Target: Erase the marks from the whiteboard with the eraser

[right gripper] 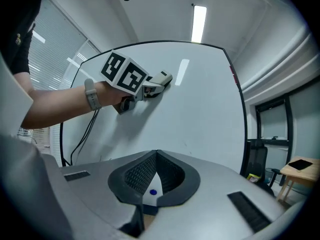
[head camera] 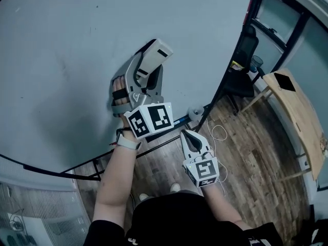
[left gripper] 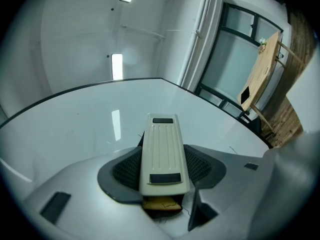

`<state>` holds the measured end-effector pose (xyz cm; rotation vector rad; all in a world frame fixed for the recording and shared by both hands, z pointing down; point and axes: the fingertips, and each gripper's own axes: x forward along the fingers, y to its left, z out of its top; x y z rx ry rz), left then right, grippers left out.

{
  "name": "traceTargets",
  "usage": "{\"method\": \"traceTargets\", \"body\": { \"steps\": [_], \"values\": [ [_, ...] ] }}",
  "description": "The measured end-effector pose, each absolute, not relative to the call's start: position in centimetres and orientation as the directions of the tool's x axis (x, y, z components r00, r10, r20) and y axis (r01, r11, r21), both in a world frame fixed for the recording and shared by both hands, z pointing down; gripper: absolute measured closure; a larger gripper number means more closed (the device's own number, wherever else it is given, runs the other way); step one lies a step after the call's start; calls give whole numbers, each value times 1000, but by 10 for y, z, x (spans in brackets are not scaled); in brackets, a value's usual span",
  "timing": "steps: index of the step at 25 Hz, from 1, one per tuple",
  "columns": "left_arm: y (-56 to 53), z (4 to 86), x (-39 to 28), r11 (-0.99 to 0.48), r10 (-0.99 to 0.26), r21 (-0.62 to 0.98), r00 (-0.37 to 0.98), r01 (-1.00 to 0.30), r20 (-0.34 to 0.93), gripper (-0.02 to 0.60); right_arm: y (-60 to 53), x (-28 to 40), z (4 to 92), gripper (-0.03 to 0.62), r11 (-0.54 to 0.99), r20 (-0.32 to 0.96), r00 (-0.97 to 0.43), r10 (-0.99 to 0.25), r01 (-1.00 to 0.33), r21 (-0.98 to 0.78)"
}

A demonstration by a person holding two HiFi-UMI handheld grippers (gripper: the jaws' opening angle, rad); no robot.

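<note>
A cream eraser (head camera: 155, 56) lies flat against the big whiteboard (head camera: 61, 60), and my left gripper (head camera: 148, 72) is shut on it. In the left gripper view the ribbed eraser (left gripper: 162, 151) sits between both dark pads, with the glossy whiteboard (left gripper: 90, 124) just beyond and only faint specks on it. My right gripper (head camera: 190, 136) hangs lower, near the board's bottom edge, shut with nothing in it. In the right gripper view its jaws (right gripper: 157, 156) meet at the tips, and the left gripper (right gripper: 131, 78) with the eraser (right gripper: 163, 78) shows up on the whiteboard (right gripper: 200, 109).
The board's black frame (head camera: 225, 76) runs down its right side. Beyond it stand a black office chair (head camera: 245, 55) and a wooden table (head camera: 300, 111) on a wood floor. A white cable (head camera: 220, 132) lies on the floor below the board.
</note>
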<state>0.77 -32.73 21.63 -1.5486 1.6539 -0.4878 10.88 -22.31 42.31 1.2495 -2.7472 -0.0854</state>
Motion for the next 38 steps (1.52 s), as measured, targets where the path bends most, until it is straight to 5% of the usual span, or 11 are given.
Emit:
{"method": "traceTargets", "body": {
  "steps": [30, 38],
  "values": [
    [-164, 233, -251, 451, -884, -480, -303, -753, -356, 316, -163, -78, 440, 568, 887, 140, -876, -461, -451, 97],
    [-123, 267, -318, 470, -879, -337, -395, -816, -269, 316, -155, -113, 444, 568, 908, 154, -895, -418, -409, 87]
  ]
}}
